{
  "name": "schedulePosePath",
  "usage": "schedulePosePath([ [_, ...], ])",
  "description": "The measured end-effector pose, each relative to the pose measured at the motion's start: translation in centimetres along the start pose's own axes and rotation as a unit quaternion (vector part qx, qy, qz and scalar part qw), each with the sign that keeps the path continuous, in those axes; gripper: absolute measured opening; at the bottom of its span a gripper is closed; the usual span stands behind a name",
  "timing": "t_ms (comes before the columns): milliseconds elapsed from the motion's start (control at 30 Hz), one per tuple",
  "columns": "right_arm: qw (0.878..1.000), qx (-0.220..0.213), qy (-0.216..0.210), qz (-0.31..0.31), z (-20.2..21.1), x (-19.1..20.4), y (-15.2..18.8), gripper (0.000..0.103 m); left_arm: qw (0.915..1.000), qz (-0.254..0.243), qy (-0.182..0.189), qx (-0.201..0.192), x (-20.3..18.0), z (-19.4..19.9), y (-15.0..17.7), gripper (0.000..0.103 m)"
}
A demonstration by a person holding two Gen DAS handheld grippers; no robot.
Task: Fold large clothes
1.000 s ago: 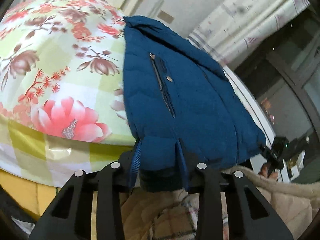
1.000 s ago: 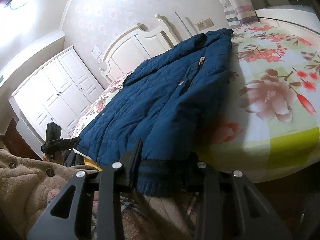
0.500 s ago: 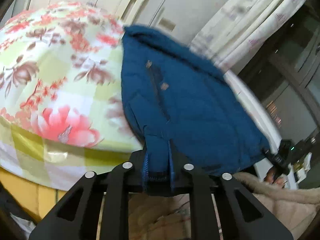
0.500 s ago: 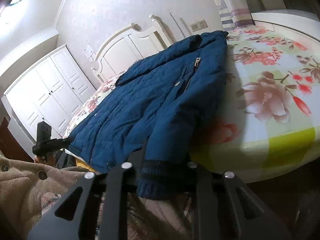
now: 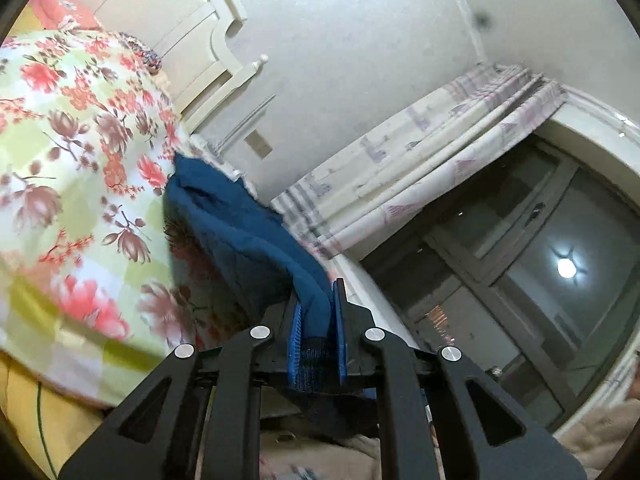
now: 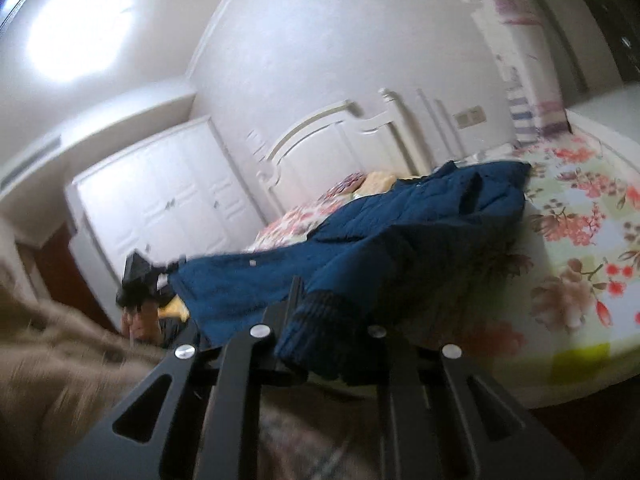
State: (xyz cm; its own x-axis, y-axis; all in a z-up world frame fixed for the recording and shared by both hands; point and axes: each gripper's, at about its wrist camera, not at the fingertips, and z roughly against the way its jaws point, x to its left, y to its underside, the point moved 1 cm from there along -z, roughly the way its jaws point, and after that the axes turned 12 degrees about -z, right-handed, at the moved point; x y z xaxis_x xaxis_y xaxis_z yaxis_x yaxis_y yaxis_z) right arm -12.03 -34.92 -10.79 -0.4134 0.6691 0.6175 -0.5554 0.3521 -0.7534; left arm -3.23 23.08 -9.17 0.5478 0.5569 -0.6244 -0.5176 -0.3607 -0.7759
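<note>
A dark blue quilted jacket (image 5: 240, 232) lies on a bed with a floral cover (image 5: 72, 184). My left gripper (image 5: 316, 320) is shut on the jacket's ribbed bottom hem and holds it lifted off the bed edge. In the right wrist view the jacket (image 6: 420, 224) stretches from the pillows toward me. My right gripper (image 6: 320, 312) is shut on the other corner of the dark ribbed hem (image 6: 320, 332), also raised. The left gripper (image 6: 140, 280) shows at the jacket's far corner in that view.
A white headboard (image 6: 332, 148) and a white wardrobe (image 6: 160, 200) stand behind the bed. A curtain (image 5: 420, 152) and a dark window (image 5: 540, 248) are on the right. My beige fleece sleeve (image 6: 52, 360) fills the lower left.
Both grippers closed on the jacket's hem and lifted it up from the bed edge. The jacket's lower part now hangs raised between them and both cameras tilted upward.
</note>
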Motion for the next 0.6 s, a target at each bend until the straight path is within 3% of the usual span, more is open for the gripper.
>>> schedulePosePath([
  [133, 0.998, -0.034, -0.04, 0.044, 3.1, 3.4, -1.1, 0.014, 0.998, -0.032, 0.045, -0.032, -2.7, 2.8, -0.4, 0.01],
  [233, 0.997, -0.059, -0.032, 0.039, 2.5, 3.6, -3.7, 0.014, 0.9977, -0.032, 0.048, -0.034, -2.7, 1.2, -2.3, 0.01],
  [367, 0.998, -0.055, 0.036, -0.009, -3.9, 0.9, -9.5, 0.014, 0.9998, 0.011, 0.017, -0.006, 1.8, -6.2, -6.5, 0.01],
  [467, 0.989, -0.031, 0.113, -0.092, -10.8, -4.3, -14.1, 0.015, 0.9978, 0.062, -0.002, 0.024, 6.1, -12.2, -9.4, 0.011],
  [567, 0.969, 0.002, 0.172, -0.178, -17.0, -10.6, -16.7, 0.023, 0.9918, 0.086, -0.068, 0.066, 10.5, -19.2, -11.4, 0.017],
  [600, 0.963, 0.017, 0.18, -0.201, -18.6, -12.8, -17.0, 0.028, 0.9856, 0.093, -0.107, 0.093, 12.5, -21.9, -11.7, 0.018],
])
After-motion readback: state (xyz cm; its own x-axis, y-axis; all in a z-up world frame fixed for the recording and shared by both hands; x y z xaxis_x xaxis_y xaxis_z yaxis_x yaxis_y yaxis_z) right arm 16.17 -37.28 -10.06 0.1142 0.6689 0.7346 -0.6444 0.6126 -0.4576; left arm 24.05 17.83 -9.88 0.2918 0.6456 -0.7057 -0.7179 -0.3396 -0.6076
